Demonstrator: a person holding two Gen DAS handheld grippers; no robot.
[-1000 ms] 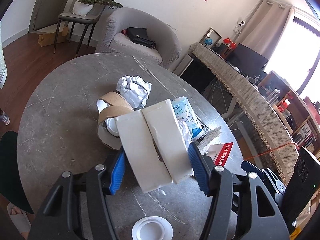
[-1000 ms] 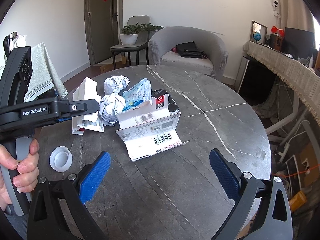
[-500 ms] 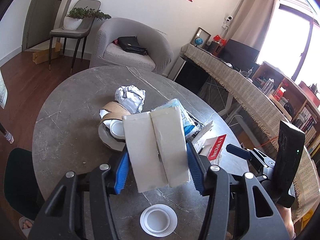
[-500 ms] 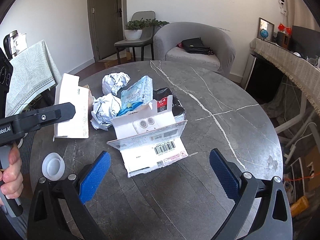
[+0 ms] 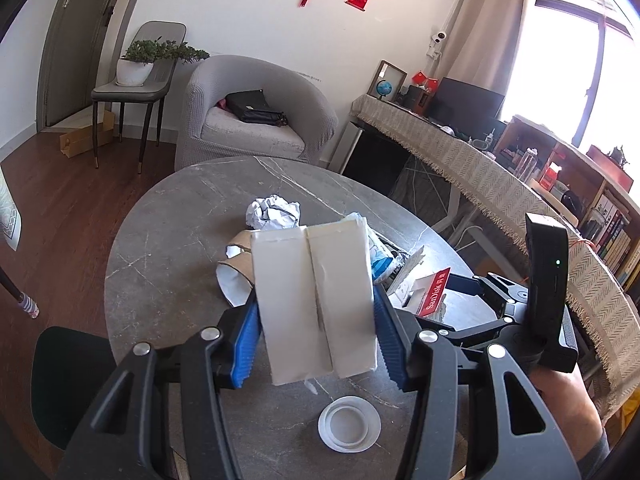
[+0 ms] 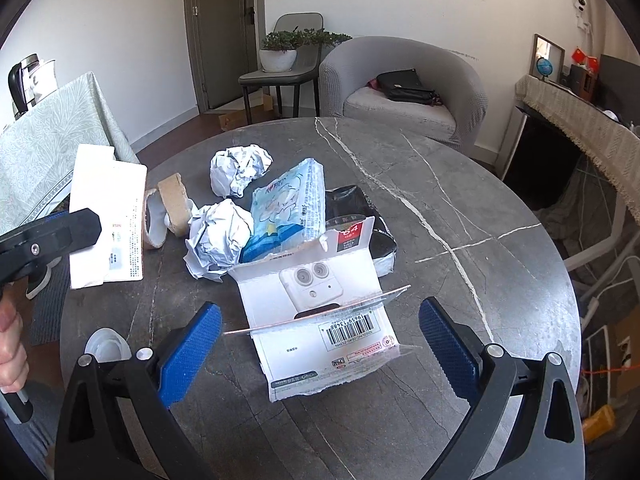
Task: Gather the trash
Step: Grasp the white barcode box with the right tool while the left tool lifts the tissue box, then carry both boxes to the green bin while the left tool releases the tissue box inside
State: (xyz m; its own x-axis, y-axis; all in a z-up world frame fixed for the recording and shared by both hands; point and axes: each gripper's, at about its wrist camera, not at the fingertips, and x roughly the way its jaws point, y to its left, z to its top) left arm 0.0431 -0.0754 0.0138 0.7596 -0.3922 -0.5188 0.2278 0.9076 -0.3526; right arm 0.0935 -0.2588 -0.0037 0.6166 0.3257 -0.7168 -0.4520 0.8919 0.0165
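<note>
My left gripper [image 5: 316, 340] is shut on a flattened white carton [image 5: 314, 300], held up off the round grey table [image 5: 168, 240]; the same carton [image 6: 106, 220] shows at the left in the right wrist view. My right gripper [image 6: 320, 352] stands open low over the table, its blue pads [image 6: 188, 352] on either side of an opened white card package [image 6: 324, 320] with a barcode. Behind it lie two crumpled paper balls [image 6: 240, 168], a blue-and-white plastic wrapper [image 6: 292, 204], a brown tape roll core [image 6: 172, 204] and a black bag [image 6: 356, 208].
A white plastic lid [image 5: 349, 424] lies on the table near its front edge, below the carton. A grey armchair [image 6: 404, 88] with a black bag, a chair with a plant [image 6: 284, 52], and a cloth-covered sideboard [image 5: 480, 176] stand beyond the table.
My left gripper has closed on the white carton, lifted it off the table and rolled it more upright. My right gripper has moved in closer over the white card package.
</note>
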